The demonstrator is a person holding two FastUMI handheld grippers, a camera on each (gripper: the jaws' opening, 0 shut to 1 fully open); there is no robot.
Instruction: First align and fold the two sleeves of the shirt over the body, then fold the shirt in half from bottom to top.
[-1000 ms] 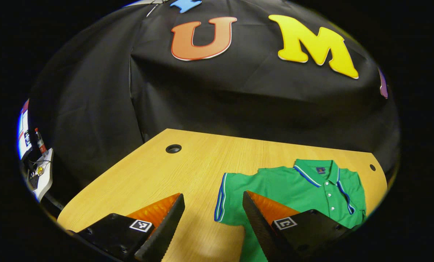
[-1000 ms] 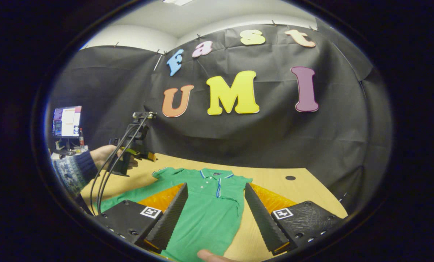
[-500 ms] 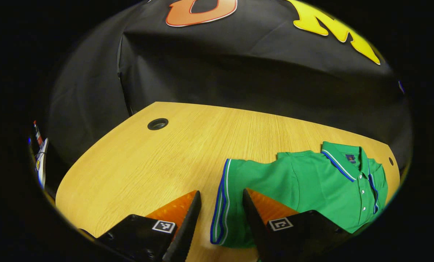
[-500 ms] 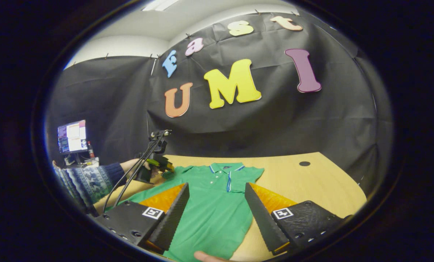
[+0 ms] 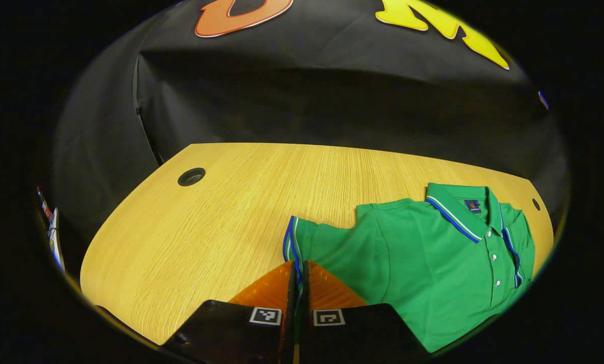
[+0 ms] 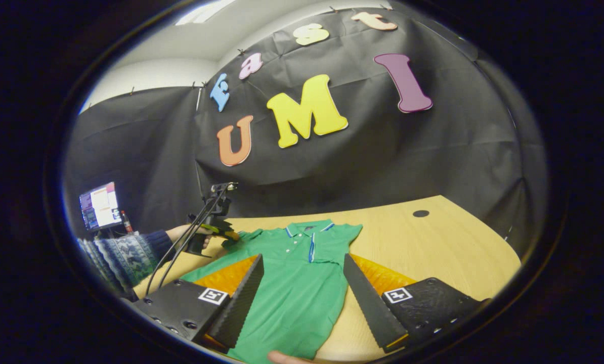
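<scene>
Shirt: the green shirt point(image 5: 423, 263) lies flat, front up, on the wooden table point(image 5: 190, 237), collar toward 12 o'clock in the right gripper view.
Handling: we judge it light, soft and limp; it will sag and drag rather than hold its shape, so a lifted edge needs a slow carry.
Where to hold: the striped cuff of the sleeve point(image 5: 294, 242) looks the best spot, since the doubled hem gives the fingers more to bite.
Left gripper point(image 5: 298, 273): clenched, the two fingers pressed together with the cuff edge pinched between them, at 6 o'clock in its own view.
Right gripper point(image 6: 302, 283): spread wide, holding nothing, poised above the shirt's lower body.
Hand: a hand point(image 6: 188, 236) in a patterned sleeve holds the left gripper at 9 o'clock in the right gripper view.
</scene>
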